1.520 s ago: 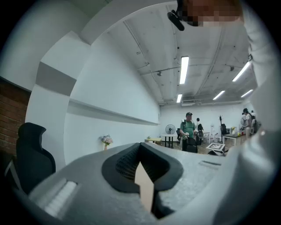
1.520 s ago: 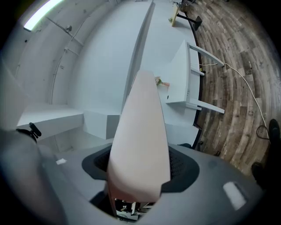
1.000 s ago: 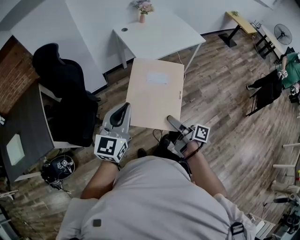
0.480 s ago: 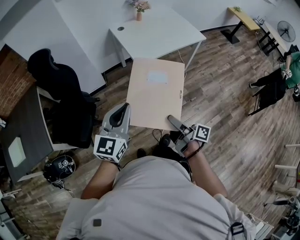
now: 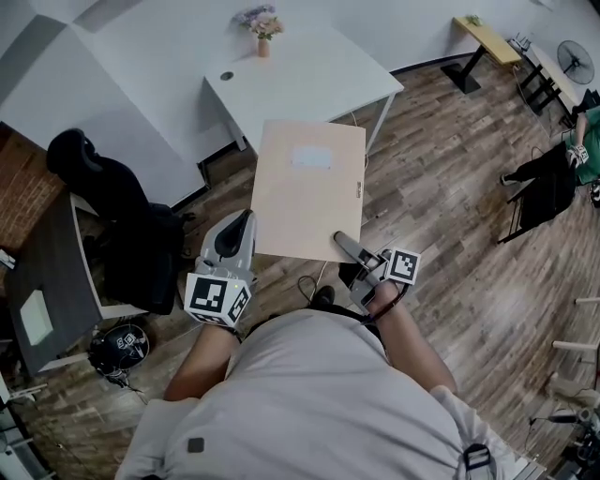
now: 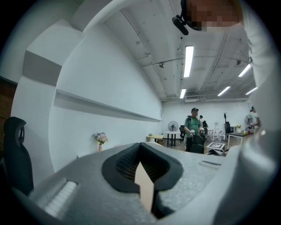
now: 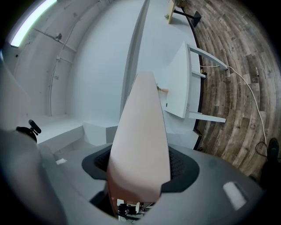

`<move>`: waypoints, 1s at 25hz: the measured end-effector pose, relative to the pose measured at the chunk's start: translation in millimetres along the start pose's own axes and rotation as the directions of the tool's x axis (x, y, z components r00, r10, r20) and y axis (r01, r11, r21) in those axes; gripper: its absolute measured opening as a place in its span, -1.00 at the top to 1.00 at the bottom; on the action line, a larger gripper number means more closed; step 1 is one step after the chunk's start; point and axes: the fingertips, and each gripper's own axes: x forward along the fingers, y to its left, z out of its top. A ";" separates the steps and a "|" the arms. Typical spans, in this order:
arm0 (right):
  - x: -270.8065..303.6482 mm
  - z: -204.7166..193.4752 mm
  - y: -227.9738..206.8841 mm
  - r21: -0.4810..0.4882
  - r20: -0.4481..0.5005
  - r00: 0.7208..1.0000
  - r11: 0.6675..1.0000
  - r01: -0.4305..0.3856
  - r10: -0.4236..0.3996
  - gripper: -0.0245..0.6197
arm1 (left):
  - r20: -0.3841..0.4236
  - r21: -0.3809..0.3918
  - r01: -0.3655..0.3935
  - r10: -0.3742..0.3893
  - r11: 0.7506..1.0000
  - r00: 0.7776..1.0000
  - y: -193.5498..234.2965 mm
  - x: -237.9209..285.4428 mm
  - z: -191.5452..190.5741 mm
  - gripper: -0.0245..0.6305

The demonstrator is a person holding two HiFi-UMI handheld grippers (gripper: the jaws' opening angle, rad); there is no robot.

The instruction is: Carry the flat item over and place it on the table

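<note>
A flat beige board hangs level over the wooden floor, held by its near edge at both corners. My left gripper is shut on the near left corner, my right gripper on the near right corner. In the left gripper view the board's thin edge sits pinched between the dark pads of the left gripper. The right gripper view shows the board rising broad out of the right gripper. The white table stands just beyond the board's far edge.
A vase of flowers stands at the table's far side. A black office chair and a dark desk are on the left, a helmet-like thing on the floor. A cable trails below. A person in green is far right.
Both grippers and the board have moved forward together toward the white table, whose near edge now lies under the board's far edge. The grip on both corners is unchanged.
</note>
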 end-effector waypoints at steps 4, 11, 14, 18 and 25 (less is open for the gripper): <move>-10.0 35.0 -2.2 -0.002 -0.011 1.000 1.000 -0.008 0.008 0.00 | 0.012 0.005 -0.024 0.024 1.000 1.000 -9.9 31.0 9.3 0.93; -16.4 65.7 -5.7 0.014 -0.026 0.999 1.000 -0.021 0.021 0.00 | 0.007 0.006 -0.051 0.051 0.999 0.999 -17.8 59.1 10.1 0.92; -14.7 71.1 -11.5 0.018 -0.031 0.999 1.000 -0.023 0.024 0.00 | -0.001 0.011 -0.056 0.056 0.998 0.998 -17.0 66.1 6.3 0.93; -15.3 79.6 -18.7 0.029 -0.032 0.999 0.999 -0.016 0.017 0.00 | -0.008 0.003 -0.044 0.044 0.999 0.999 -18.8 80.3 3.0 0.92; 3.4 100.4 -29.6 0.037 -0.023 1.000 0.999 0.007 -0.006 0.00 | -0.005 -0.012 -0.022 0.022 1.000 1.000 1.8 111.7 2.2 0.92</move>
